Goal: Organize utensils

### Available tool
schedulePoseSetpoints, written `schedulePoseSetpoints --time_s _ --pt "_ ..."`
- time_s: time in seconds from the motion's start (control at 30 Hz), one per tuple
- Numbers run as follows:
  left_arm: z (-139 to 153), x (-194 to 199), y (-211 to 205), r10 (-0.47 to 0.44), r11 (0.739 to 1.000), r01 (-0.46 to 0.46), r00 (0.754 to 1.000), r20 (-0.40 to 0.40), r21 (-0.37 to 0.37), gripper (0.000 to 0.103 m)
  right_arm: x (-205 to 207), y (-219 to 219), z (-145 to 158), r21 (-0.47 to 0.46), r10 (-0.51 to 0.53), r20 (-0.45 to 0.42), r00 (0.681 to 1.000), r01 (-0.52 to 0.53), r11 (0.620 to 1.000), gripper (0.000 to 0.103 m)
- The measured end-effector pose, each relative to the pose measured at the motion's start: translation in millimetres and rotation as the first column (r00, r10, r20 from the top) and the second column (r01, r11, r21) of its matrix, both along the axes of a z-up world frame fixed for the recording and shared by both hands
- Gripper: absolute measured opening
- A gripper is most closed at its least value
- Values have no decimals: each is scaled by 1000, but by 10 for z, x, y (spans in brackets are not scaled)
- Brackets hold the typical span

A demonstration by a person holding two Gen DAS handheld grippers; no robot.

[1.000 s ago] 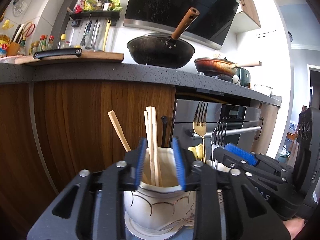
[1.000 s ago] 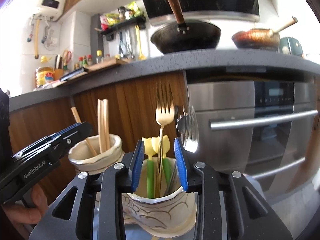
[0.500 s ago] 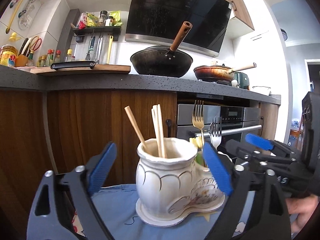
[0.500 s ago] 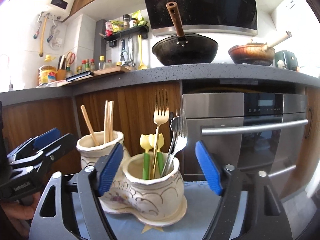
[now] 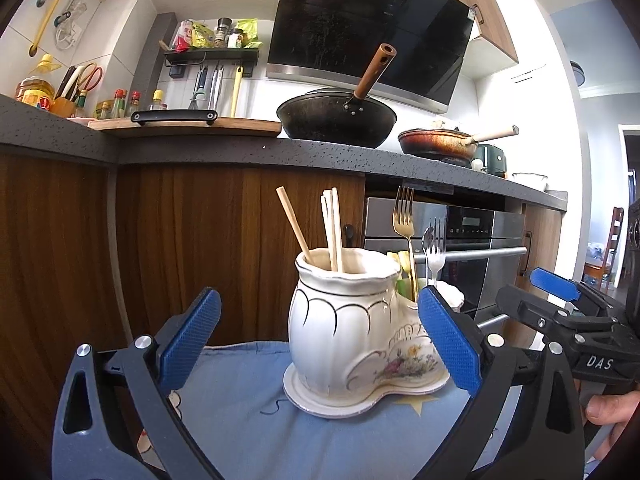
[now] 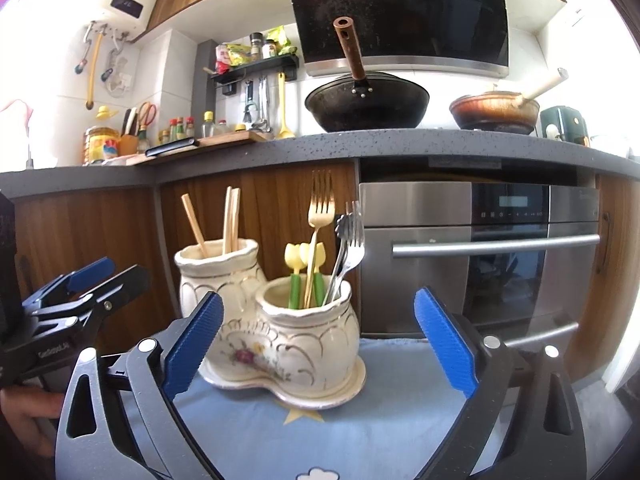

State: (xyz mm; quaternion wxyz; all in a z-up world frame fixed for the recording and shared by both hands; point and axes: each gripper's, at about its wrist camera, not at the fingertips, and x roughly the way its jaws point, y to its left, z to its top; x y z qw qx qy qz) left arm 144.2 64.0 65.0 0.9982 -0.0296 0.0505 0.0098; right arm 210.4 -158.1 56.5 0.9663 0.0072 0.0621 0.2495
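- Double ceramic holder (image 6: 280, 344) is seated on blue cloth (image 6: 360, 432), in front of the wood cabinet and oven.
- Taller pot (image 5: 340, 320): chopsticks (image 5: 332, 232) are stood in it, one leaning left, the others upright.
- Lower pot (image 6: 308, 320): gold fork (image 6: 318, 232), silver forks (image 6: 350, 244) and yellow tulip-handled pieces (image 6: 306, 268) are held in it, all sorted handle-down.
- Change: a second ago each gripper was pinched narrow right over a pot rim; half a second ago both were already spread and pulled back; now they are withdrawn further.
- Left gripper (image 5: 316, 344): jaws spread wide, nothing held, holder framed between the pads without contact.
- Right gripper (image 6: 320, 344): same, jaws fully apart, empty, clear of the lower pot.
- Reading: last items were likely released into the pots; no loose utensils are seen on the cloth.
- Task is judged at or near completion; nothing left to grasp is visible.
- Risk: holder could be nudged if a gripper is swung back in; the leaning chopstick is the loosest item.
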Motion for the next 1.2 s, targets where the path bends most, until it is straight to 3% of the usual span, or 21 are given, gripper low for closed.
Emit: schedulePoseSetpoints --time_s 0.4,0.57,1.2 --pt "-29 -149 31 26 999 -26 1000 -3 -32 98 -101 17 -57 -19 11 15 1000 -11 1000 98" --pt "-53 -107 -18 42 999 -42 998 -38 -10 98 -58 60 -80 -42 2 -13 1000 -3 999 98" --pt "-57 -75 -4 48 999 -49 997 -53 -12 98 -60 50 -85 -39 8 -13 1000 -8 999 98"
